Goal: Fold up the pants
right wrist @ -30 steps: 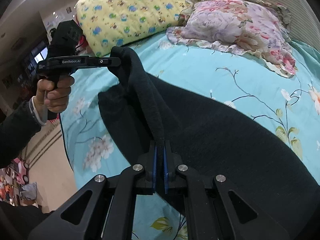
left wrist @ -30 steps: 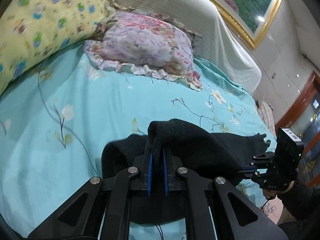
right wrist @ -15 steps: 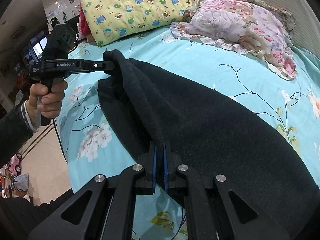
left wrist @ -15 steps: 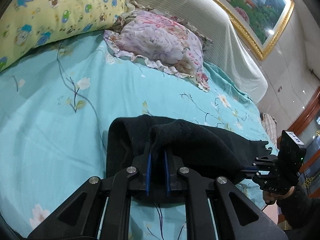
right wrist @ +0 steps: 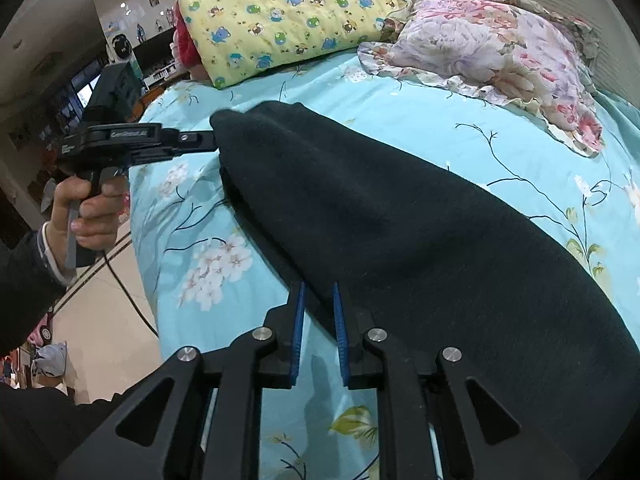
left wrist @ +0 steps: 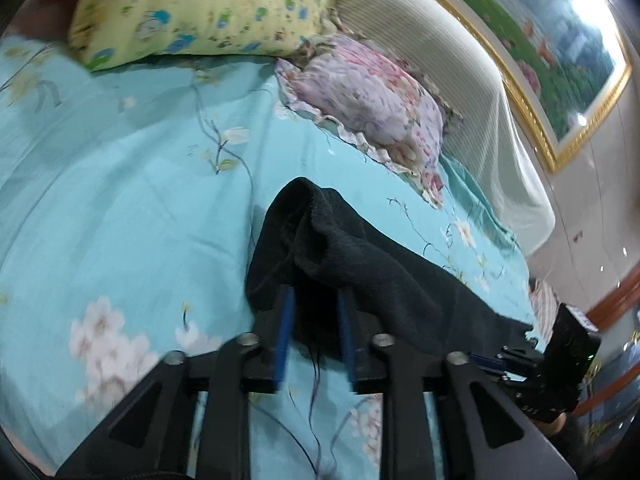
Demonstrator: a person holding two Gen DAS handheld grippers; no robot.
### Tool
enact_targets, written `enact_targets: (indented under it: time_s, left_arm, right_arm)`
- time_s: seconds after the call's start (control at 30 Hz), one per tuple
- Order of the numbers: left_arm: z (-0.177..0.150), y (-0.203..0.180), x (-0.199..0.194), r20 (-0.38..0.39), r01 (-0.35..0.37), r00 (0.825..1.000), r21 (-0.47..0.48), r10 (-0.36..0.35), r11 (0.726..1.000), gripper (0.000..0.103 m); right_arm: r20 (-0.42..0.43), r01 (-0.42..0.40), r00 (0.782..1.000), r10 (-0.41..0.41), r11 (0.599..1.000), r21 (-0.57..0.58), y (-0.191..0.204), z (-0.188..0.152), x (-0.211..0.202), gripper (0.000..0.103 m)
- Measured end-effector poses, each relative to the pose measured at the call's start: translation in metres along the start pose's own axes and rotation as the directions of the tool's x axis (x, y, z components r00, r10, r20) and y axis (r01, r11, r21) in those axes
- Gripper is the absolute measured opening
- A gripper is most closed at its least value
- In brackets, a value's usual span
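Note:
The black pants (right wrist: 400, 216) lie folded lengthwise on the turquoise flowered bed sheet (right wrist: 400, 116). In the left wrist view the pants (left wrist: 360, 264) have a bunched end just past my left gripper (left wrist: 314, 300), whose blue pads stand apart with cloth loosely between them. My right gripper (right wrist: 319, 292) is open at the near edge of the pants, with the cloth edge lying between the pads. The left gripper also shows in the right wrist view (right wrist: 200, 138) at the pants' far end. The right gripper shows in the left wrist view (left wrist: 492, 360).
A yellow cartoon-print pillow (right wrist: 288, 12) and a pink flowered pillow (right wrist: 488, 44) lie at the head of the bed. A striped headboard (left wrist: 460, 92) and a framed picture (left wrist: 552, 40) stand behind. The bed's edge and the floor (right wrist: 108, 320) are at left.
Both grippers have opened and let go of the pants. The raised fold has dropped flat onto the bed, and the left gripper has pulled back.

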State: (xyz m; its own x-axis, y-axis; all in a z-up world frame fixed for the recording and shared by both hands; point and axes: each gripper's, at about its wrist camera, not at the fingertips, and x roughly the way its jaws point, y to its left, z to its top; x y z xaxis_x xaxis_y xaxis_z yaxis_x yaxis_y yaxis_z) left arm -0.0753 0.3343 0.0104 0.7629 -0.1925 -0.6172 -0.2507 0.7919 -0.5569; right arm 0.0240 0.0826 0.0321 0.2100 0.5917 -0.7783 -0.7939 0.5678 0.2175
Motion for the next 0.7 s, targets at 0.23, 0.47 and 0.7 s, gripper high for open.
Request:
enact_targets:
  time_s: [0.23,0.47,0.7]
  left_arm:
    - [-0.008,-0.014,-0.013,0.004,-0.010,1.000,-0.056,0.010,0.998,0.048]
    - [-0.012,-0.025,-0.004,-0.043,-0.014,0.999,-0.168,0.007,0.986,0.061]
    - [-0.013,-0.035,0.013,-0.089,-0.096,0.993,-0.247,0.076,0.964,0.066]
  right_arm:
    - [0.036,-0.015,0.999,0.012,0.998,0.068,-0.009,-0.004,-0.010,0.029]
    - [0.075,-0.015,0.997,0.006,0.992,0.124,-0.023,-0.007,-0.026,0.034]
    - [0.123,-0.003,0.992,-0.029,0.968,0.250,-0.060,-0.006,-0.043,0.040]
